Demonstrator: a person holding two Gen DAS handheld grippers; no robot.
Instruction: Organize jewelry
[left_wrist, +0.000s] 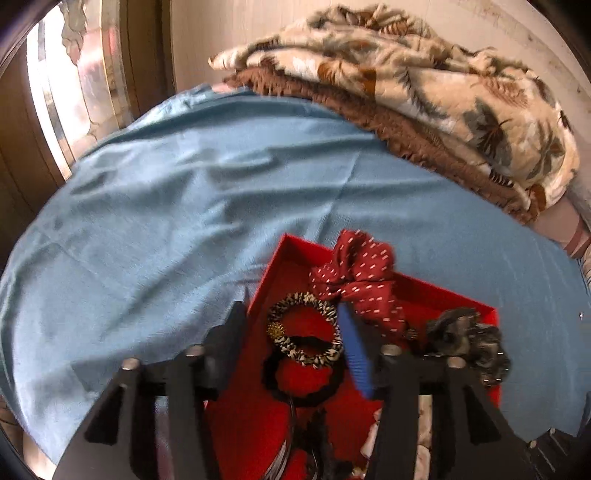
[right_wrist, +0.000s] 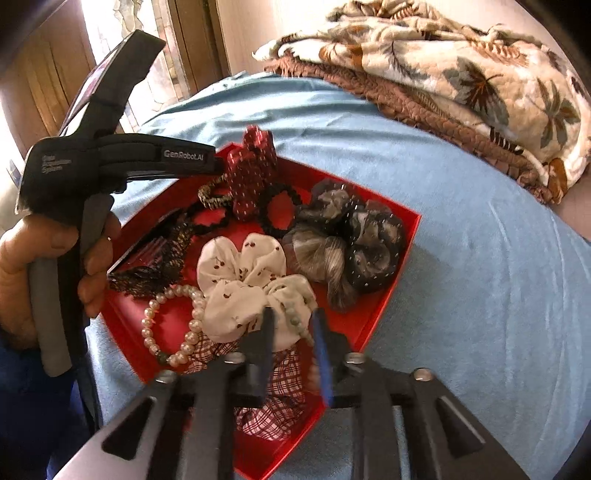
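A red tray (right_wrist: 384, 306) lies on the blue cloth and holds hair ties and jewelry. In it are a red dotted scrunchie (right_wrist: 251, 173), a white scrunchie (right_wrist: 240, 280), a grey scrunchie (right_wrist: 354, 236), a pearl bracelet (right_wrist: 173, 325) and a black band (right_wrist: 277, 212). My right gripper (right_wrist: 293, 323) hovers over the tray's near end, jaws part open around a second pearl strand (right_wrist: 297, 321) beside the white scrunchie. My left gripper (left_wrist: 291, 325) is open over the tray's left side, above a zebra-print band (left_wrist: 306, 332); the red dotted scrunchie (left_wrist: 358, 277) lies just beyond it.
A folded leaf-print blanket (right_wrist: 461, 81) over a brown one lies at the back right of the bed. The blue cloth (left_wrist: 184, 206) spreads wide to the left and far side of the tray (left_wrist: 295, 251). A window and wooden frame are at the far left.
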